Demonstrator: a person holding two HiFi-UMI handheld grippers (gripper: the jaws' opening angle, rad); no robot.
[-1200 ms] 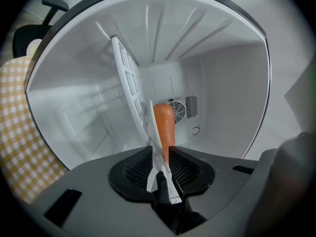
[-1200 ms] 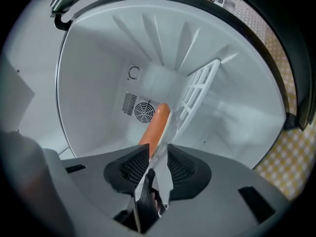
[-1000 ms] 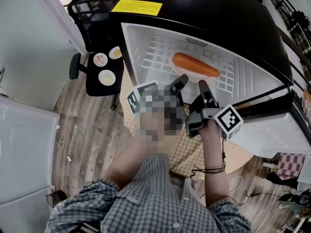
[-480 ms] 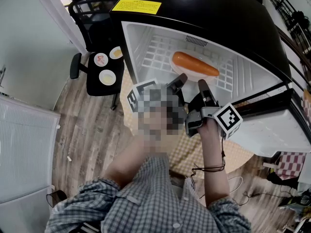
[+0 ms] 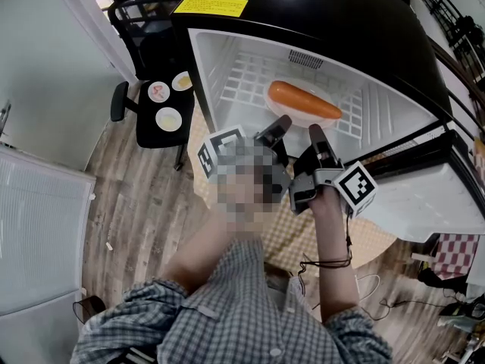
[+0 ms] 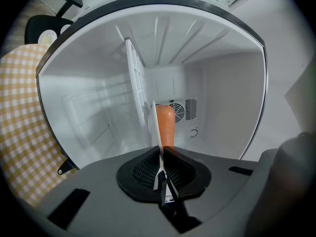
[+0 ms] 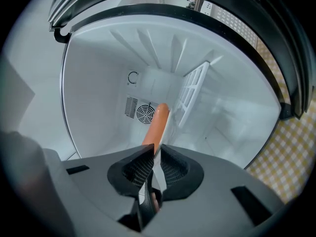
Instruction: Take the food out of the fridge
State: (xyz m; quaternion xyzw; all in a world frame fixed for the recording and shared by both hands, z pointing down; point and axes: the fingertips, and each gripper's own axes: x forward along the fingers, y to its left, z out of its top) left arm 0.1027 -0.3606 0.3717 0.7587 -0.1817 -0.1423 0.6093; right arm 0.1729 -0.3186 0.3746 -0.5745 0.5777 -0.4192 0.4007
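Inside the open fridge, the white plate carrying 1 orange sausage is clamped at its rim by the left tool and the right tool

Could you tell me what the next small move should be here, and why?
Probably draw both grippers back together, keeping level. The left gripper and right gripper each look shut on the rim of the white plate, and the long orange sausage lies on it inside the open black fridge.
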